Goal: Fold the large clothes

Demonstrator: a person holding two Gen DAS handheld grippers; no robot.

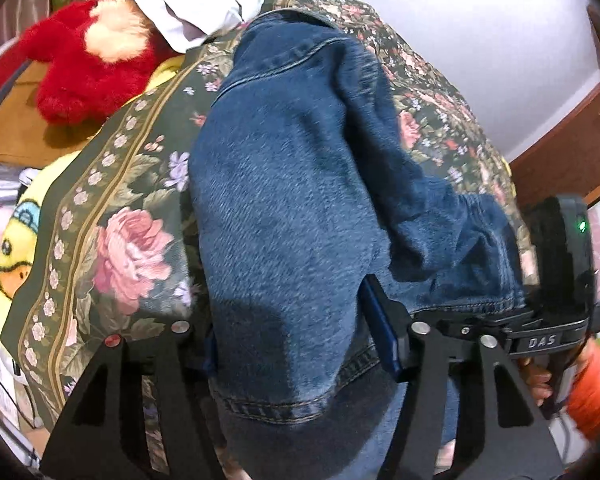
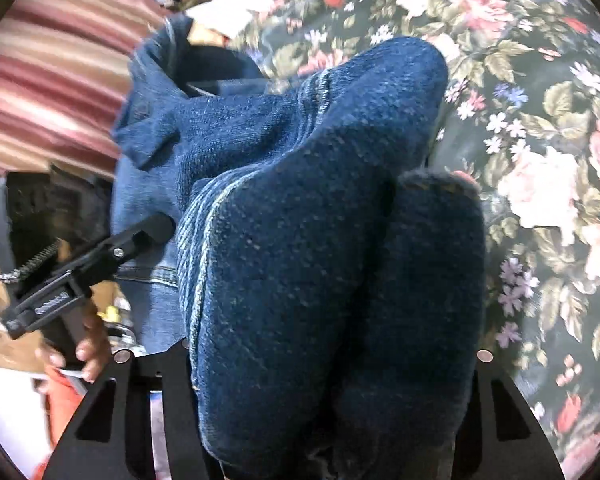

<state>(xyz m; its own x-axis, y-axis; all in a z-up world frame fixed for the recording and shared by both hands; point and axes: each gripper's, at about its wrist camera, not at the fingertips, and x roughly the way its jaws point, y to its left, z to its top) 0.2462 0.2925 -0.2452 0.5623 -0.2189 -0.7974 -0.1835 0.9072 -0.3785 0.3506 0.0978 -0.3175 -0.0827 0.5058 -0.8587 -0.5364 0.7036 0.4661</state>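
Denim jacket [image 1: 284, 208] bunched, clamped between both the left gripper [image 1: 300, 344] and right gripper [image 2: 332, 360] over floral bedspread [image 1: 112, 216]; thick folds may slip, skewing the fold.

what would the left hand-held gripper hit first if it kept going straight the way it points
The denim garment: it already fills the space between the left hand-held gripper fingers. Behind it, probably the floral cover, though depth is unclear.
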